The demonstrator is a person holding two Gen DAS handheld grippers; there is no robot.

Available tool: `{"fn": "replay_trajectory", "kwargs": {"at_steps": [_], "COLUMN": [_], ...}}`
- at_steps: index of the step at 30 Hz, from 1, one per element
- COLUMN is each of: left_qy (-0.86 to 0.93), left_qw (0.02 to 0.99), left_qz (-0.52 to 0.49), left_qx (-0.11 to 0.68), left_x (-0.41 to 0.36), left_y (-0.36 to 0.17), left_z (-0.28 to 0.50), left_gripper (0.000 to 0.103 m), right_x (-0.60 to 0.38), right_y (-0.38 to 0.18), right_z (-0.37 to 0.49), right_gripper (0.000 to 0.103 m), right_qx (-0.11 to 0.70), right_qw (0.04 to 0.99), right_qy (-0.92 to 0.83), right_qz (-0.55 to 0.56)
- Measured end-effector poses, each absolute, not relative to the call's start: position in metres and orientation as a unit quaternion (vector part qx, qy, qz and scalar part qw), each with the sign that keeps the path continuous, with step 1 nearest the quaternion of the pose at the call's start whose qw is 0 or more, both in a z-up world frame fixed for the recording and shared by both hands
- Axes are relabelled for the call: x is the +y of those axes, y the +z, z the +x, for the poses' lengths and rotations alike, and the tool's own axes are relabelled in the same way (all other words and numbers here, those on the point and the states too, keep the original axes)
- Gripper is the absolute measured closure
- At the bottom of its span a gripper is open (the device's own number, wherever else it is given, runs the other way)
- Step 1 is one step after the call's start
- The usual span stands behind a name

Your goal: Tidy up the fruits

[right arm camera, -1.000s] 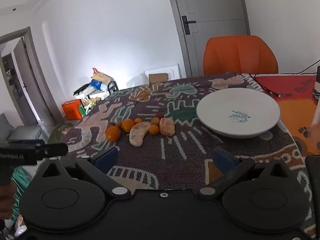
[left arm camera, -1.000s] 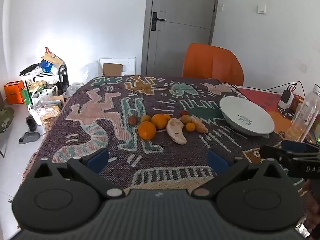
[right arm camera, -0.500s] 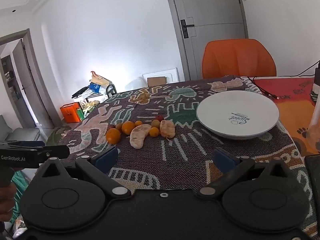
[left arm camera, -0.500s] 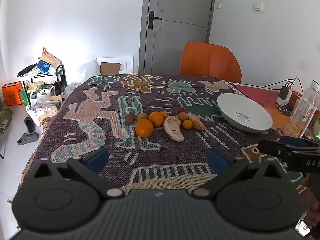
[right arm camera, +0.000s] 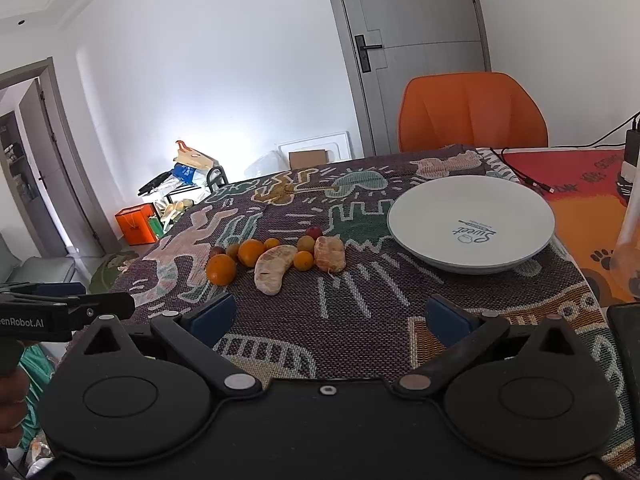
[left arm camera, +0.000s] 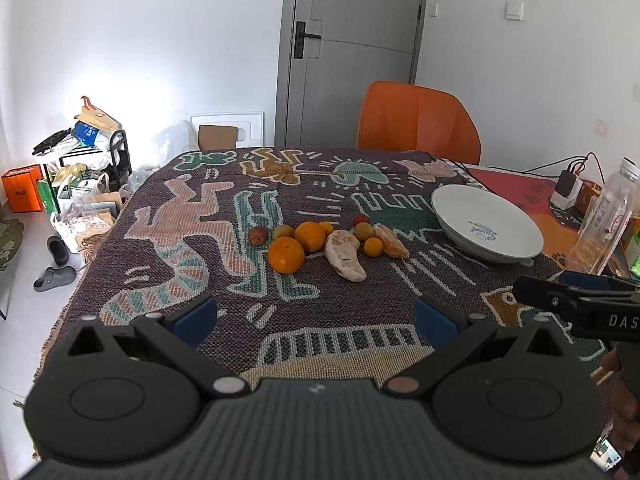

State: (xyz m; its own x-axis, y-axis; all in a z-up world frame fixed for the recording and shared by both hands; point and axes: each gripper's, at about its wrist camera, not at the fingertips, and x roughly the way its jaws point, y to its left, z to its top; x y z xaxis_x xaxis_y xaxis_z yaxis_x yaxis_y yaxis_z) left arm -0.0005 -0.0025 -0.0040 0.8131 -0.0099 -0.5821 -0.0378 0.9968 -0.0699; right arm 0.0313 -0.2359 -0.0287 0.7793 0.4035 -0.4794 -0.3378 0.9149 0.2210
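The left tongs (left arm camera: 316, 314) are held low over the near edge of the table (left arm camera: 224, 280), their blue-padded fingers spread wide apart with nothing between them. The right tongs (right arm camera: 328, 314) are likewise spread apart and empty, and are held over the same near edge, further to the right. The table is covered by a patterned woven cloth (right arm camera: 360, 292). The fruits are gathered in a loose cluster near the middle of the cloth, well ahead of both tongs: a large orange (left arm camera: 285, 255) at the front left, a second orange (left arm camera: 310, 236) just behind it, a peeled citrus piece (left arm camera: 345, 254) curved beside them, a peeled segment cluster (left arm camera: 390, 242) at the right end, several small yellow-orange fruits (left arm camera: 373, 246) among these, a small dark red fruit (left arm camera: 256, 235) at the left end and a small red fruit (left arm camera: 361, 219) at the back. A white plate (right arm camera: 472, 226), printed with a word, is seen empty to the right of the cluster, apart from it. A clear plastic bottle (left arm camera: 604, 220) stands beyond the plate on the right. An orange chair (right arm camera: 472, 112) is placed at the far side of the table, before a grey door (left arm camera: 352, 52).
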Motion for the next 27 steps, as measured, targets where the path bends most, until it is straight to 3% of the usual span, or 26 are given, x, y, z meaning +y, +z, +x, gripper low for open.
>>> {"fn": "replay_trajectory", "kwargs": {"at_steps": [27], "left_qy": [-0.009], "left_qw": [0.951], "left_qz": [-0.042], "left_qx": [0.307], "left_x": [-0.0056], "left_y": [-0.002], "left_z": [0.0007], "left_gripper": [0.0], "right_x": [-0.2379], "right_y": [-0.0267], "right_z": [0.029], "right_gripper": [0.0], "right_qx": [0.264], "right_qw": [0.944], "right_qy": [0.186], "right_qz": [0.064]}}
